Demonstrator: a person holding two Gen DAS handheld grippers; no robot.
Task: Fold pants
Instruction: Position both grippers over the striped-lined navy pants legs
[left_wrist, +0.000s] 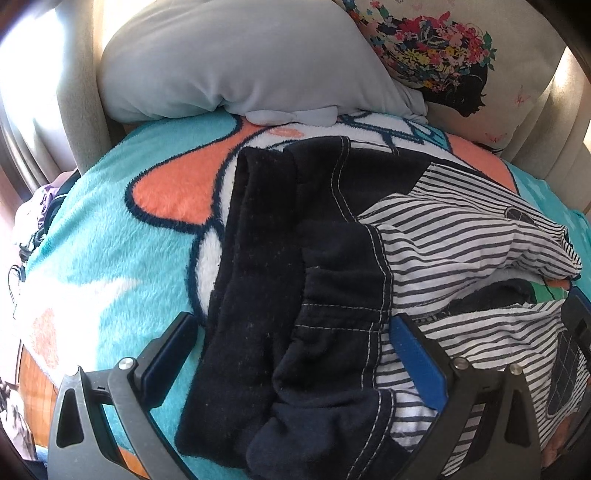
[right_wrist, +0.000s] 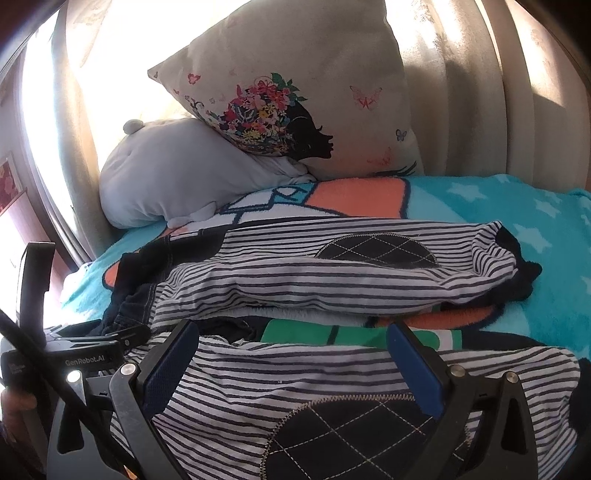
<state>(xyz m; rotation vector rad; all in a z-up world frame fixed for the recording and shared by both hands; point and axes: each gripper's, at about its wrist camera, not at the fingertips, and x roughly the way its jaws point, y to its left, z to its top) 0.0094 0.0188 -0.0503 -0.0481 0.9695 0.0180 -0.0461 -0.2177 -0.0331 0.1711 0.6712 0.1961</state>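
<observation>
Both grippers gape: the left gripper (left_wrist: 291, 350) over the pants' (left_wrist: 332, 266) waistband, the right gripper (right_wrist: 291, 354) over one leg, perhaps touching.

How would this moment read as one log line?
task: fold pants | pants: unfolded on blanket | left gripper: open | right gripper: open

A bed is covered by a fleecy turquoise blanket (right_wrist: 535, 221) patterned with white stars and orange, white and green shapes. At its head a plain grey pillow (right_wrist: 177, 177) is leaned against by a cream cushion (right_wrist: 295, 92) printed with a flower-haired silhouette and butterflies. Pale curtains (right_wrist: 480, 92) are hung behind, and strong daylight is let through on the left.
</observation>
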